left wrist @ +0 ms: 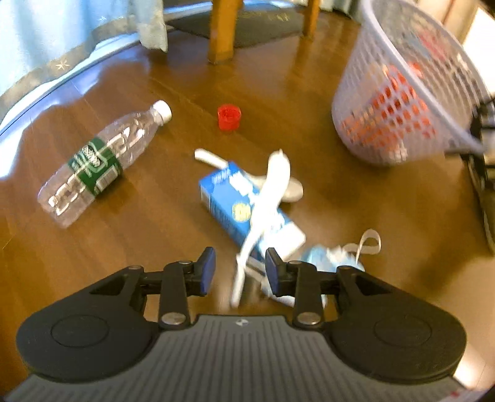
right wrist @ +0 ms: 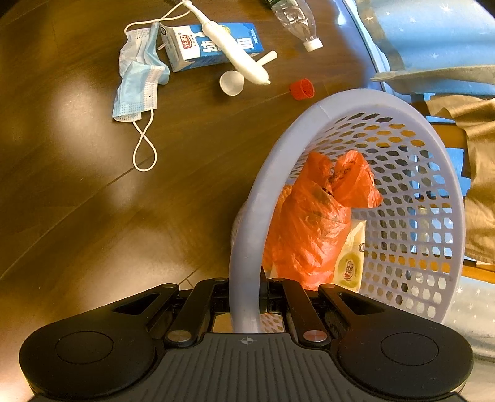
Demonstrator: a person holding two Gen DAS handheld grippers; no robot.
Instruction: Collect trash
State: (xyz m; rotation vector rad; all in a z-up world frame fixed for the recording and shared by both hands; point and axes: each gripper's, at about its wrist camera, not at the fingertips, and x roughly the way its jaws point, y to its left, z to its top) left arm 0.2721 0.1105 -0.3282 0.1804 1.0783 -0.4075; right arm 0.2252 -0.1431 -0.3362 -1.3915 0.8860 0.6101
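Observation:
My left gripper (left wrist: 239,256) is open over the brown wooden floor. A long white corded item (left wrist: 272,185), blurred, hangs between its blue pads (left wrist: 206,269) without touching them. Under it lie a blue milk carton (left wrist: 229,201), a white spoon (left wrist: 292,188) and a blue face mask (left wrist: 334,256). A clear bottle (left wrist: 96,167) and a red cap (left wrist: 229,117) lie further off. My right gripper (right wrist: 246,293) is shut on the rim of the tilted white mesh basket (right wrist: 278,173), which holds an orange plastic bag (right wrist: 312,216) and a tissue packet (right wrist: 349,259).
Wooden chair legs (left wrist: 221,31) stand on a dark mat (left wrist: 263,24) at the far side. A pale blue curtain (left wrist: 46,40) hangs along the far left. A brown cloth (right wrist: 476,173) drapes beyond the basket. Bare floor (right wrist: 77,201) spreads left of the basket.

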